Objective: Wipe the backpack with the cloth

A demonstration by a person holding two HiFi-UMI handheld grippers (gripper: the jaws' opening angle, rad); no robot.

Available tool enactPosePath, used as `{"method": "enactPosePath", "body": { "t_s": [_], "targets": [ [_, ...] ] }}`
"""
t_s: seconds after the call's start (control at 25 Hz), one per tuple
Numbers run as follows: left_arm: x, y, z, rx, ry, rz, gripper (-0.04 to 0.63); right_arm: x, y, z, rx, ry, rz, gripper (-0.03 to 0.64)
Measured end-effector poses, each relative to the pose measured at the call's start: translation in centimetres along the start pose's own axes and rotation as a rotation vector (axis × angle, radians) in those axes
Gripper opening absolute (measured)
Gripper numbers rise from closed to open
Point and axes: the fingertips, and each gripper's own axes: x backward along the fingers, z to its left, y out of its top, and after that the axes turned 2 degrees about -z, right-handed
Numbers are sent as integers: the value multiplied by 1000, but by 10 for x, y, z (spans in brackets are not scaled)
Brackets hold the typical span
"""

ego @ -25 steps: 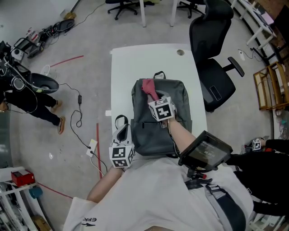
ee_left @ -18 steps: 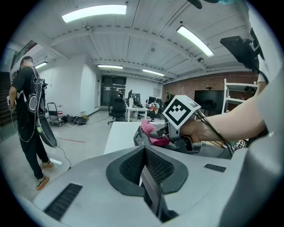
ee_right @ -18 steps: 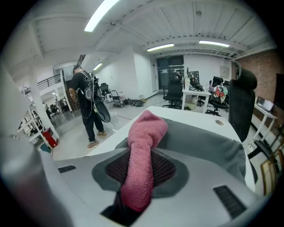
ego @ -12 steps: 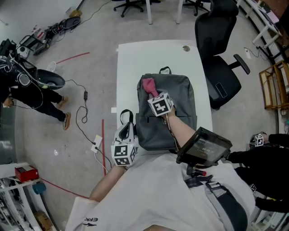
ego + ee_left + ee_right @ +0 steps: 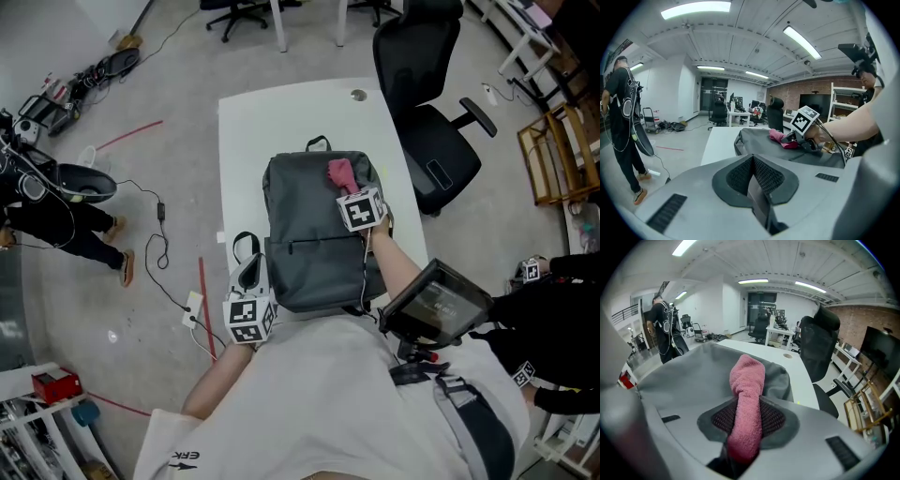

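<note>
A grey backpack lies flat on the white table. My right gripper is over the backpack's upper right part, shut on a rolled pink cloth whose free end rests on the fabric. In the right gripper view the cloth runs out between the jaws of that gripper onto the backpack. My left gripper is at the backpack's lower left corner by the table's left edge. Its jaws are shut, with the backpack ahead and to the right.
A black office chair stands close to the table's right side. A person in black stands on the floor to the left, with cables nearby. A cable hole sits near the table's far edge. A wooden rack is far right.
My right gripper has swept the pink cloth across the backpack's top from the left part to the right part. The left gripper has stayed at the lower left corner.
</note>
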Motion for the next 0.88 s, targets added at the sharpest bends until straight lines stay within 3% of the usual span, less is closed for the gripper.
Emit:
{"method": "enactPosePath", "body": {
  "t_s": [0.32, 0.68, 0.88],
  "targets": [
    [2, 2, 2, -10, -9, 3, 3, 9, 1, 7, -8, 6, 16, 118],
    [15, 0, 15, 1, 23, -7, 3, 18, 56, 128, 65, 227, -99, 118],
    [22, -4, 19, 4, 34, 0, 3, 8, 53, 167, 124, 271, -82, 118]
  ]
}}
